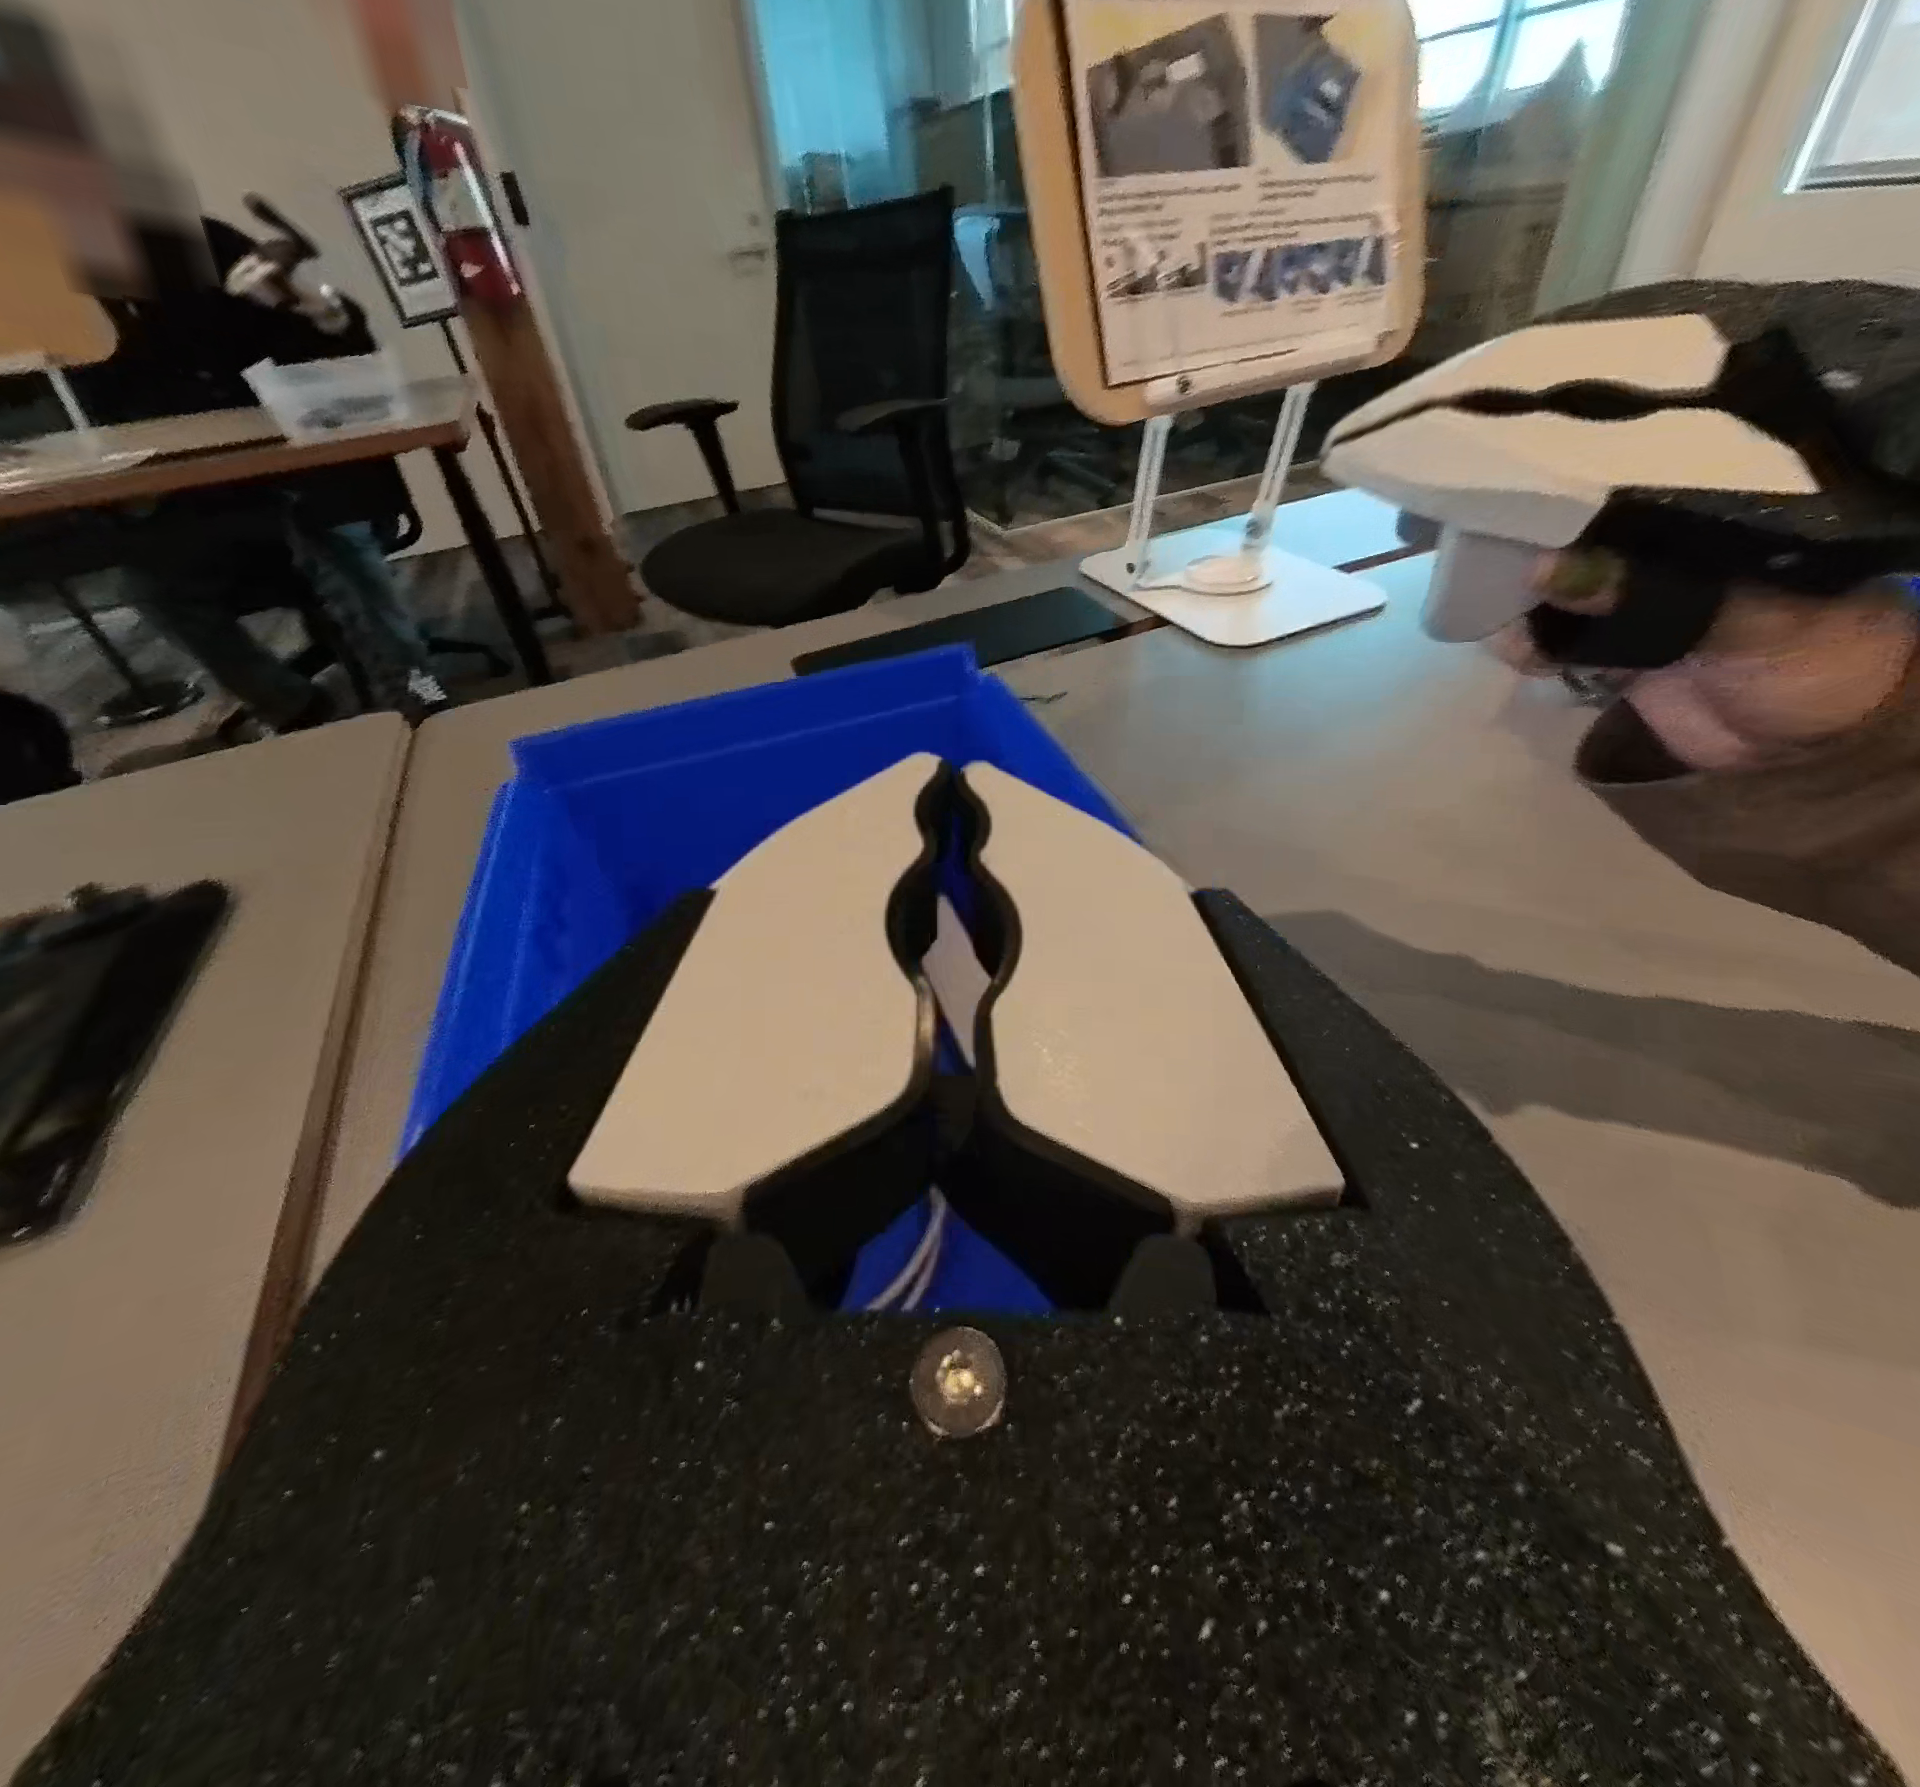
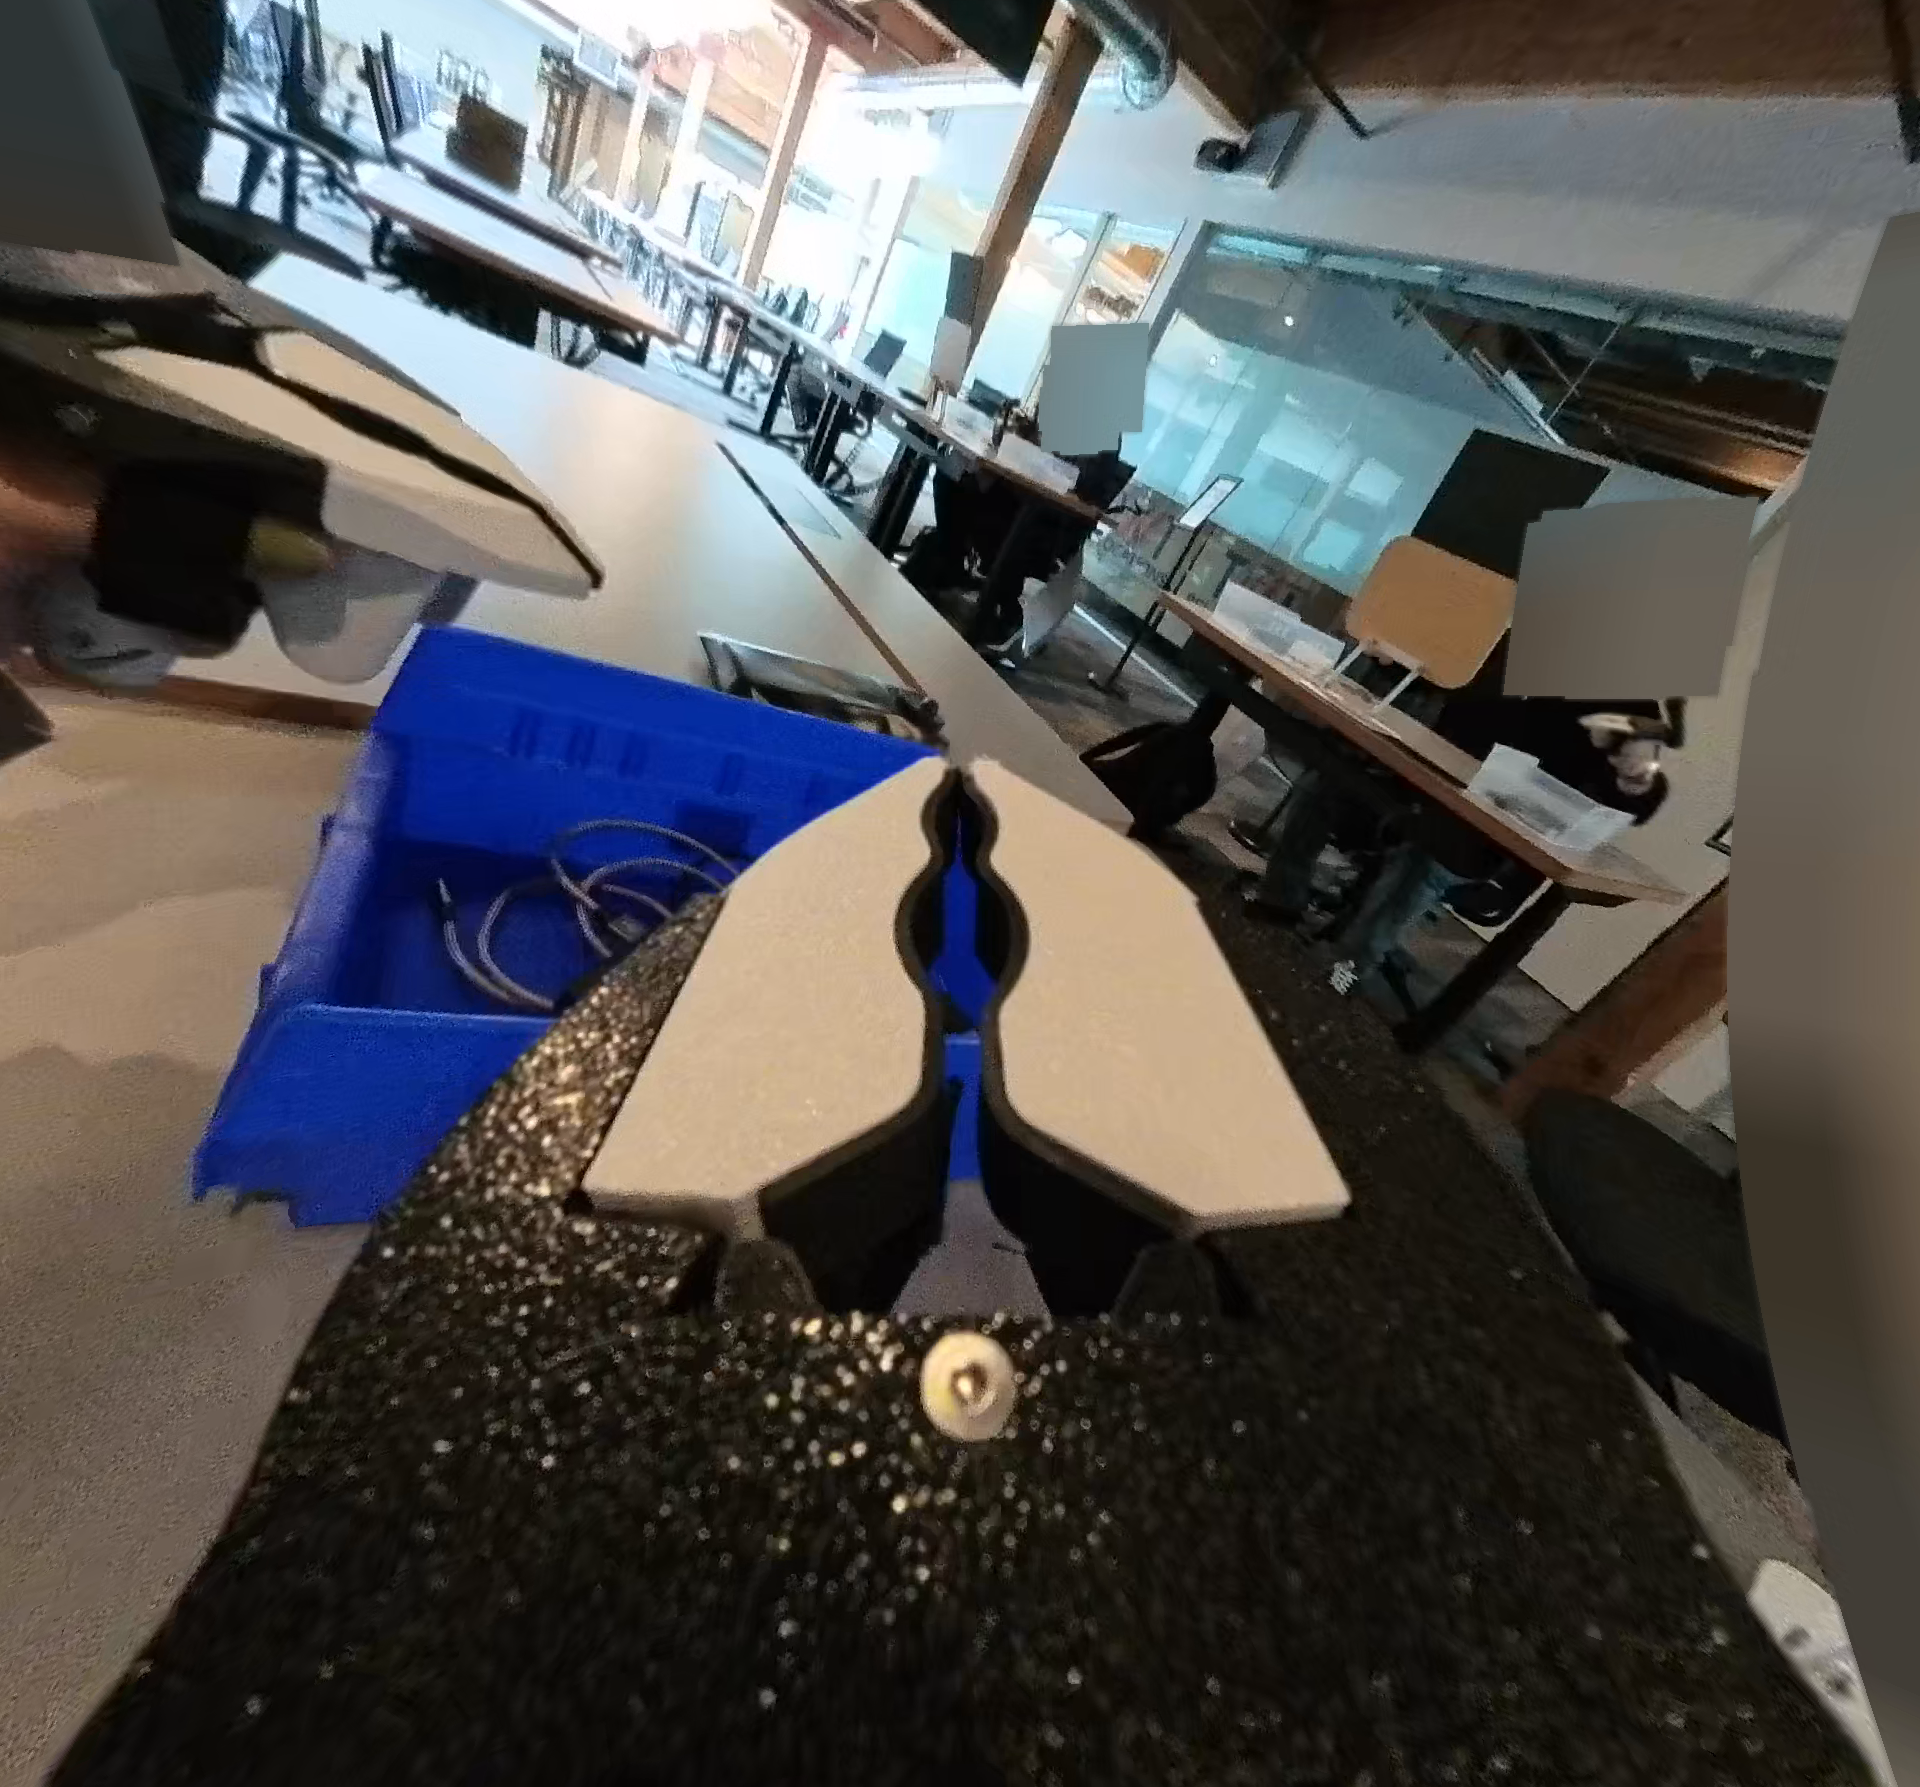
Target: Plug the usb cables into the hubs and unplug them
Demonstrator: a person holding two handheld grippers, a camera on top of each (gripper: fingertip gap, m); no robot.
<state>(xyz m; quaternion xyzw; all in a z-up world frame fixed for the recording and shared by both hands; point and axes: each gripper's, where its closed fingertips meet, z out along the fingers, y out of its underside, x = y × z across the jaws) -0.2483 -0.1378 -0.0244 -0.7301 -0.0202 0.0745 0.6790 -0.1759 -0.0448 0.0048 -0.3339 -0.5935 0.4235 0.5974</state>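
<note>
A blue bin (image 1: 727, 776) stands on the grey table (image 1: 1351, 802). My left gripper (image 1: 954, 776) is shut and hovers over the bin, hiding most of its inside. Through the gap between its fingers a white item (image 1: 956, 968) and white cable strands (image 1: 920, 1264) show below; I cannot tell what they are. In the right wrist view the bin (image 2: 623, 729) holds coiled grey cables (image 2: 613, 867). My right gripper (image 2: 956, 771) is shut and empty, just right of the bin. It also shows in the left wrist view (image 1: 1340, 449), held above the table. The left gripper (image 2: 587, 574) hangs above the bin's far left. No hub shows.
A poster board on a white stand (image 1: 1226, 179) stands at the table's back edge. A black cable hatch (image 1: 987, 625) lies behind the bin. A black office chair (image 1: 862, 449) is beyond the table. A black object (image 1: 83, 1041) lies on the left table. People sit at other tables. The gap from one gripper's tips to the other's is roughly 12 cm.
</note>
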